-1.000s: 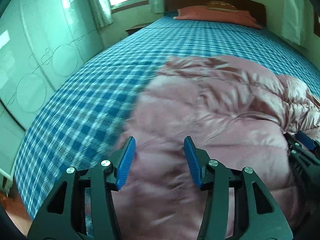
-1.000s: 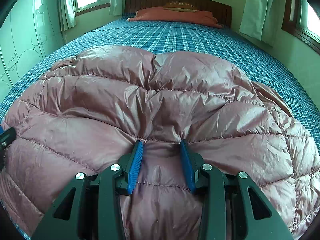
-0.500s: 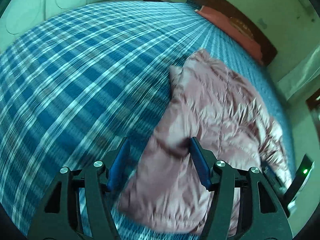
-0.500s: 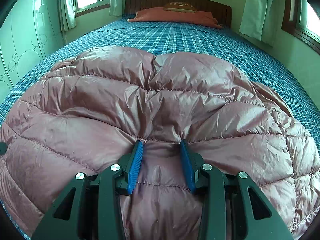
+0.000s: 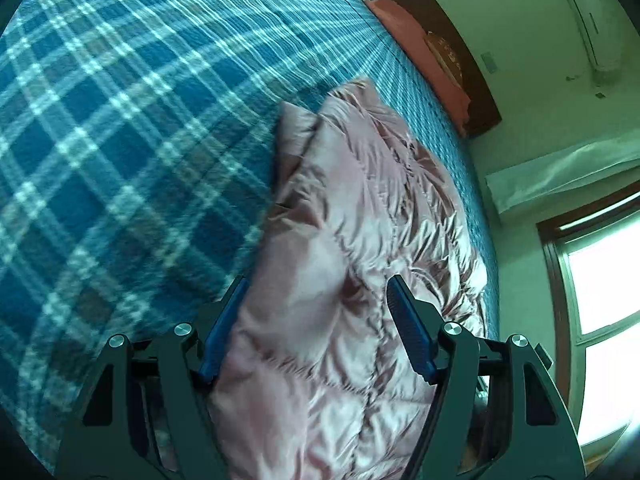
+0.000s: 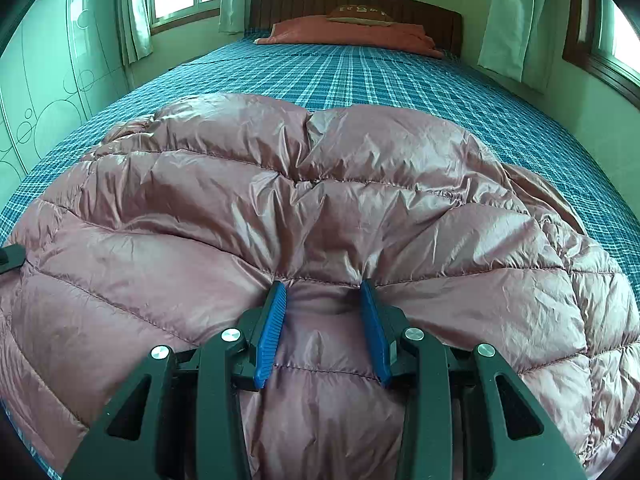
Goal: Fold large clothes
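With the pink down jacket (image 6: pixel 320 216) spread at the foot of the checked bed (image 6: pixel 400 80), the right gripper (image 6: pixel 324 312) pinches a puffy fold while the left gripper (image 5: pixel 316 320), jaws just opening over the jacket's edge, grips nothing, so slick fabric may slip out.

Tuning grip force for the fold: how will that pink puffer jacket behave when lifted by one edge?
The jacket looks puffy and quilted, so probably light yet bulky. Its shiny shell may slip between pads. The bunching at the right gripper suggests it will sag, not hold shape.

Plaid bed (image 6: pixel 400 80), orange pillow (image 6: pixel 348 34)
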The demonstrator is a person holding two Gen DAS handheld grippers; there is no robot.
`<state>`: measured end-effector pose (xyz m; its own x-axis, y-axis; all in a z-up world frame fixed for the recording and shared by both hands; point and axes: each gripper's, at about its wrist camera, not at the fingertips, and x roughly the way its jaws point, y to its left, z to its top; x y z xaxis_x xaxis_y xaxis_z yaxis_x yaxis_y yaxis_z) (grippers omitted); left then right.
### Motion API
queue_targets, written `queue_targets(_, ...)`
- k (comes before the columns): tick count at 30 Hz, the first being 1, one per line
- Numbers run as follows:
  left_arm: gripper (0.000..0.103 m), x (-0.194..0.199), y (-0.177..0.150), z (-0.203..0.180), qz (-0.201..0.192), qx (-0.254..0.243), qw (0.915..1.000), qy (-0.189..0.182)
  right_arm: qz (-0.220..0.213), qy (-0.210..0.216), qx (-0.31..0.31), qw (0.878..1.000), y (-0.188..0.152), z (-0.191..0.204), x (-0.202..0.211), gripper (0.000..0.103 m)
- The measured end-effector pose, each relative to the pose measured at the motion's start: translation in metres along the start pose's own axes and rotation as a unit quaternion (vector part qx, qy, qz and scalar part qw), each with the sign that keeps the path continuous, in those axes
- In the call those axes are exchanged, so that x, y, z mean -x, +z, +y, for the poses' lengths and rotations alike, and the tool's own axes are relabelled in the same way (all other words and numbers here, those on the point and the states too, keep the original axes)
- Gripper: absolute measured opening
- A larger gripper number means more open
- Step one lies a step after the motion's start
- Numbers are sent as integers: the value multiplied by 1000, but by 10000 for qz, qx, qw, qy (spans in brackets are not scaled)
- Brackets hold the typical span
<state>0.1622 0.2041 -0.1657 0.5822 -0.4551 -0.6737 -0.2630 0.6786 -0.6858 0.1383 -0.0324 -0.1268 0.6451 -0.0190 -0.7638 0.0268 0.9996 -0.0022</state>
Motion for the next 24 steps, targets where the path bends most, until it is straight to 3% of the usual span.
queue_targets(5,67,-8,0,-10,184,-60,9989,-420,-2,8,-5,10000,0,0,0,39)
queue_targets(7,63,-7,3,-9,59,-61,9996,-278,-3,6,-1,10000,0,0,0,39)
queue_targets(11,60,-14,10,5,-25,557,9981,-269,-4,12,-3,10000,0,0,0,39)
queue_targets(17,57,-17,0,-22,-303,261,9992,90,-8,13,-4,10000,0,0,0,39)
queue_targets(20,47,-24,-2,-26,-308,217,9987,341,-10,17,-6,10000,0,0,0,39)
queue_targets(24,22,-21,-8,-46,-511,-307,9969,518,-13,15,-2,10000,0,0,0,39)
